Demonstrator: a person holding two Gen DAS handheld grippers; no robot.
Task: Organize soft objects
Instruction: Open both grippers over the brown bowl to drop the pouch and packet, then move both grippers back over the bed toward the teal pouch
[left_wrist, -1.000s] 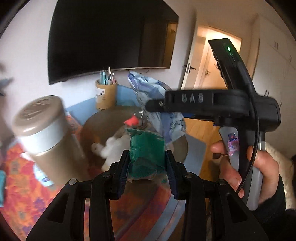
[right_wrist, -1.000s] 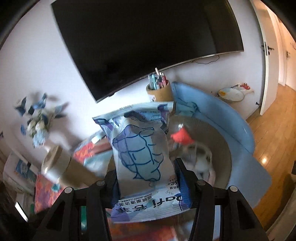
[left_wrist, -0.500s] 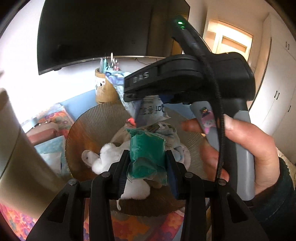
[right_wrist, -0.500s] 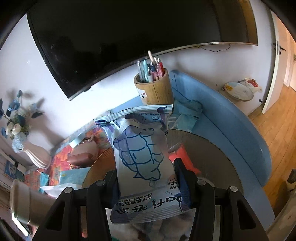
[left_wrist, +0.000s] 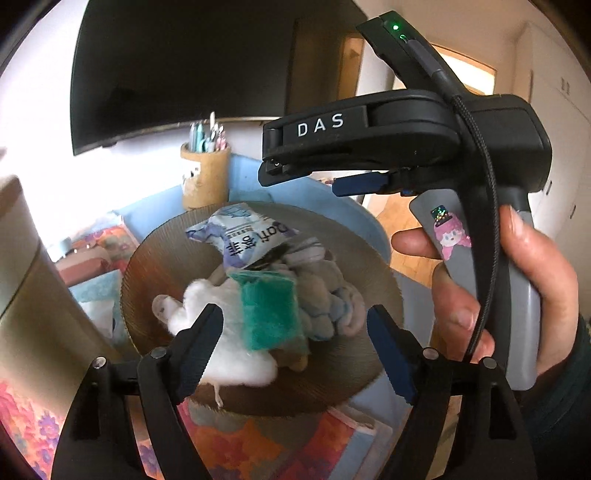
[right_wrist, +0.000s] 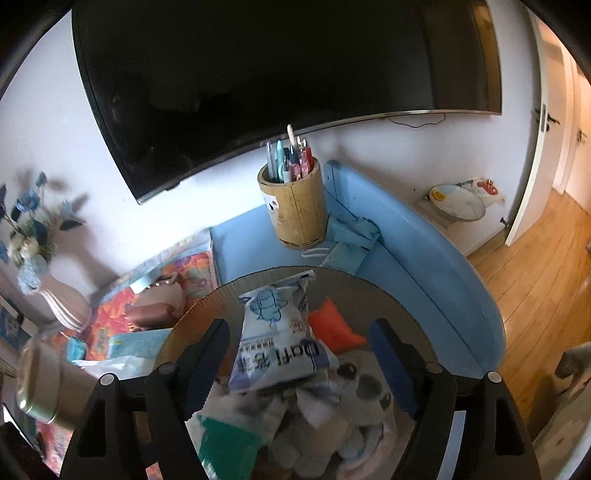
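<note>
Hanging on the wall behind everything is a big dark screen, and below it a blue curved tabletop carries the rest. A round ribbed brown tray sits on that surface and holds the pile of soft things. Left of the tray a tall beige canister fills the edge of the left wrist view, and a patterned orange cloth spreads under the tray's near rim.

In the tray, a white plush toy lies at the near left, a grey-blue bundle of fabric beside it on the right, and a printed white-and-blue packet rests across the top of the heap toward the far side. A green sponge-like pad lies on the plush and fabric, and a small orange piece pokes out just right of the packet.

The left tongs have just been opening; they stand wide apart, and the green pad sits between the tips with neither pad pressing on it. The right tongs have likewise just been opening and stand spread, with the packet between them, clear of both fingers. In the left wrist view a hand holds the right tool's grey handle over the tray's right side.

A bamboo pen holder full of pens stands on the blue surface behind the tray.
</note>
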